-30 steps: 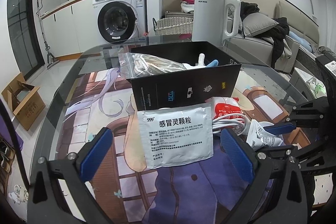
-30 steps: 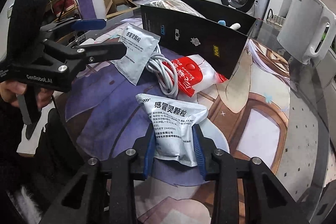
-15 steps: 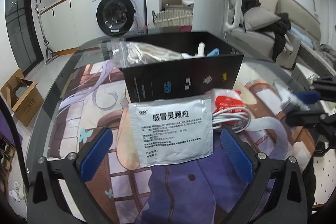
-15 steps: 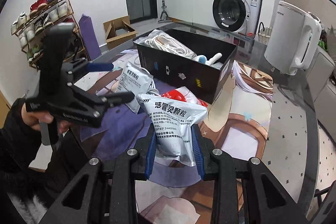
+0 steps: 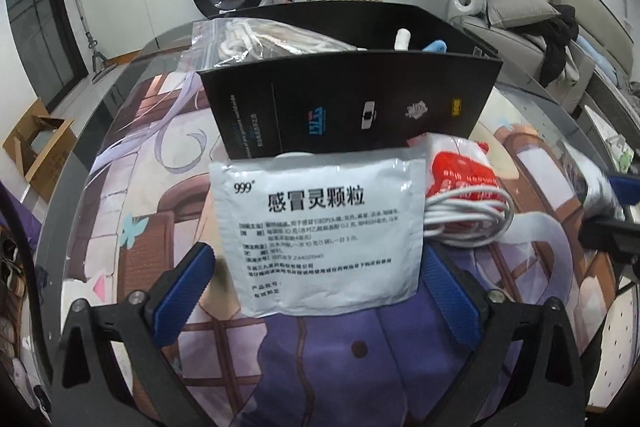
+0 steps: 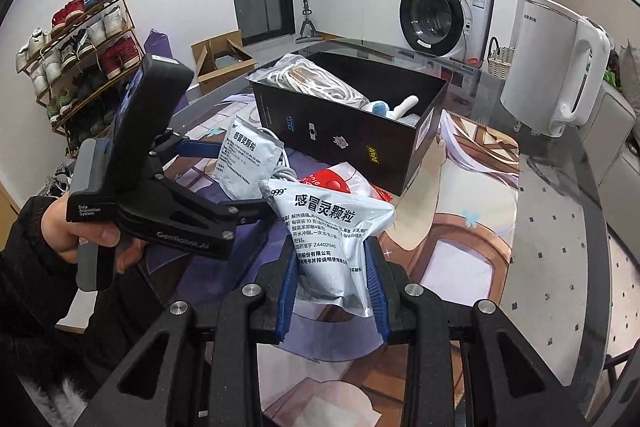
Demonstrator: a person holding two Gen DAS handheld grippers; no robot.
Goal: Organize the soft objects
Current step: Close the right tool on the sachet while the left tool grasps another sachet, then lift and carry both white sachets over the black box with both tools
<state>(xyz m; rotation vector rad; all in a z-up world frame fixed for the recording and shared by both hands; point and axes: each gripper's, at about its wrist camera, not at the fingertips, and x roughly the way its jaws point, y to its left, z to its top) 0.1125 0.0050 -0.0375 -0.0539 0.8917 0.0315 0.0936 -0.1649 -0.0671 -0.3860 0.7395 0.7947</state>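
My right gripper (image 6: pixel 331 259) is shut on a silver 999 medicine pouch (image 6: pixel 328 227) and holds it in the air above the mat, short of the black box (image 6: pixel 352 131). My left gripper (image 5: pixel 316 279) is open around a second silver 999 pouch (image 5: pixel 320 227) that lies flat on the mat; it also shows in the right wrist view (image 6: pixel 246 159). Beside it lie a white coiled cable (image 5: pixel 468 215) and a red-and-white packet (image 5: pixel 460 171). The box holds a clear bag of rope (image 5: pixel 272 43) and small blue and white items.
A white electric kettle (image 6: pixel 556 83) stands on the glass table right of the box. The printed mat (image 6: pixel 460 227) covers the table. A washing machine, a shoe rack and a cardboard box stand on the floor beyond. A sofa is at the far right.
My right gripper has lifted its pouch off the mat and moved it up and toward the box. My left gripper has moved closer to the flat pouch.
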